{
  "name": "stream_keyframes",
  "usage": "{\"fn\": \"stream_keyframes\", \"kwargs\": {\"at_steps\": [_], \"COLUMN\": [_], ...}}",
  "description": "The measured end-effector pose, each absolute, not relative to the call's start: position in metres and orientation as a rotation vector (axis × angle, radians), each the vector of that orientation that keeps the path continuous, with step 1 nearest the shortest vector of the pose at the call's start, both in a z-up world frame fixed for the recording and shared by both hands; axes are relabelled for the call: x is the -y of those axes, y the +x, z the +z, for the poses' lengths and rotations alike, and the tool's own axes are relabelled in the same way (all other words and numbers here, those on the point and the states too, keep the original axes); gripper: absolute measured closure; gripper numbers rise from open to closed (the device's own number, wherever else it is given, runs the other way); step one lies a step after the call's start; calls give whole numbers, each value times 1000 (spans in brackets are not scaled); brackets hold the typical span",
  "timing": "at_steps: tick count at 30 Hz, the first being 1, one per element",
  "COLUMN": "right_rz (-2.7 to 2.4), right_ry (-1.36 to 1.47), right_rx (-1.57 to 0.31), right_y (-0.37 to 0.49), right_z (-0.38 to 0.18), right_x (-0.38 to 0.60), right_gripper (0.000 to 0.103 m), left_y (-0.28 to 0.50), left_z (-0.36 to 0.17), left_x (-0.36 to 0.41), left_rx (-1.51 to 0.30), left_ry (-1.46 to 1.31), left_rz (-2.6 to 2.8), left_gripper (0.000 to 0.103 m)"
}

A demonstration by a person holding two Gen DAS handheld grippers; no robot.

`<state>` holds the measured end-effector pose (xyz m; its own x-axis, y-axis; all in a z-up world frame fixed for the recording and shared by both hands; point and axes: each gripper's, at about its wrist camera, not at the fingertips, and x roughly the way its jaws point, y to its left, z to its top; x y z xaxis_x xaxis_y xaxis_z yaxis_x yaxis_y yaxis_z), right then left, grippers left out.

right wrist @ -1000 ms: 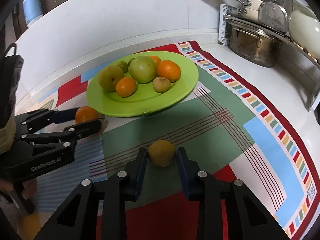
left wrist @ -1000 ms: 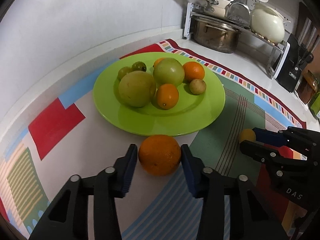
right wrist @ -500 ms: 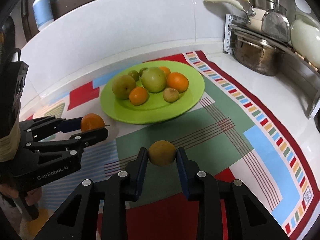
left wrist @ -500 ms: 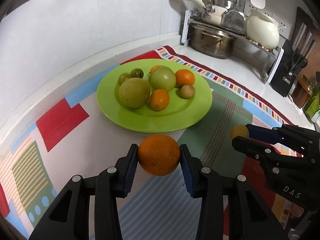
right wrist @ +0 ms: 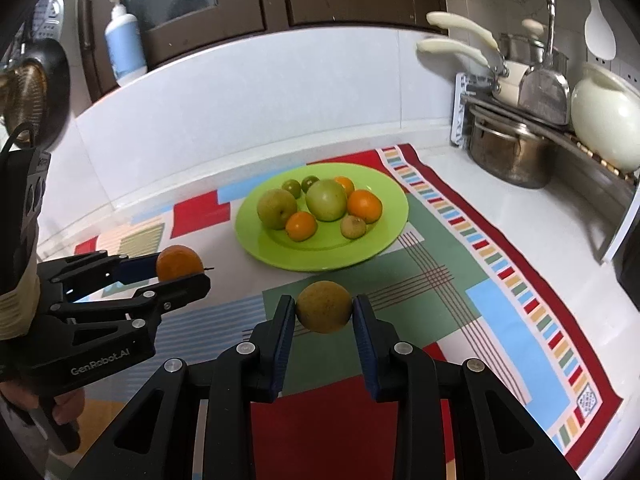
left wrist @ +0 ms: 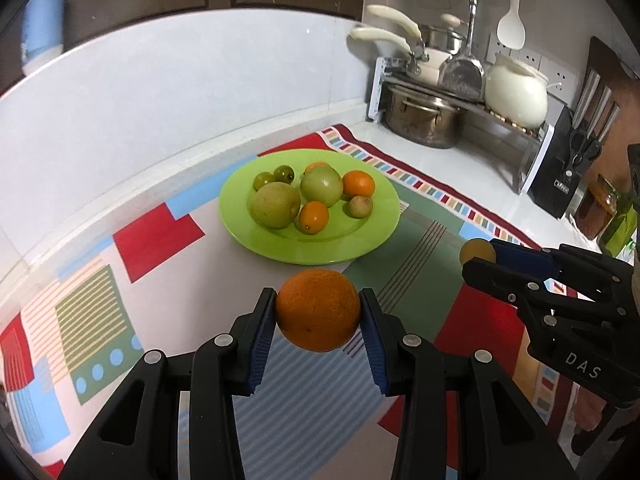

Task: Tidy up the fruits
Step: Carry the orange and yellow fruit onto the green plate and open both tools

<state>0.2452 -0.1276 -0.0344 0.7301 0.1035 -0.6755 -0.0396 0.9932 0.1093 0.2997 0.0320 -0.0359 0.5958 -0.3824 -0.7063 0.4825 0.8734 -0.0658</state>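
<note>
Both grippers are loaded and raised above the mat (right wrist: 500, 240), so the step in hand looks like the carry to the plate (left wrist: 360, 248). The left gripper (left wrist: 318, 312) is clenched on the orange (left wrist: 318, 310), its blue pads (left wrist: 262, 336) pressed against the fruit's two sides; the fruit hangs in the air just short of the plate's near rim. The right gripper (right wrist: 324, 308) is closed on a smaller yellow-brown fruit (right wrist: 323, 306), likewise held between both pads and off the cloth, with the plate farther ahead of it. From the left view the right gripper sits off to the right, well apart from the left one. The plate rests on the patterned mat toward the wall and already carries a cluster of fruit (left wrist: 304, 200): two large green ones, small oranges, two little dark green ones and a small brown one, bunched at the middle and far side. The near part of the plate is bare, and that seems the natural place to set both pieces. The next move, as I judge it, calls for bringing each gripper forward over the near rim, lowering until the fruit touches the plate, then releasing one at a time so neither rolls into the pile or off the edge; round fruit on a shallow plate may roll.
</note>
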Motion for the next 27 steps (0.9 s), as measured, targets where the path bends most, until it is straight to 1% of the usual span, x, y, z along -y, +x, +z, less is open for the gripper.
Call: {"fn": "stream_keyframes", "kwargs": {"at_steps": [13, 27], "right_rz": [149, 225], "right_ry": [53, 22], "right_rx": [-665, -588], "right_y": [231, 238], "right_z": [-2, 27], "right_x": [139, 165], "right_gripper": [72, 72], "left_y": [273, 271], "left_z": [-3, 27], "left_x": [-24, -1], "left_rx": [-704, -636], "left_ry": [114, 85], "left_rz": [-428, -356], "left_gripper": [62, 62]}}
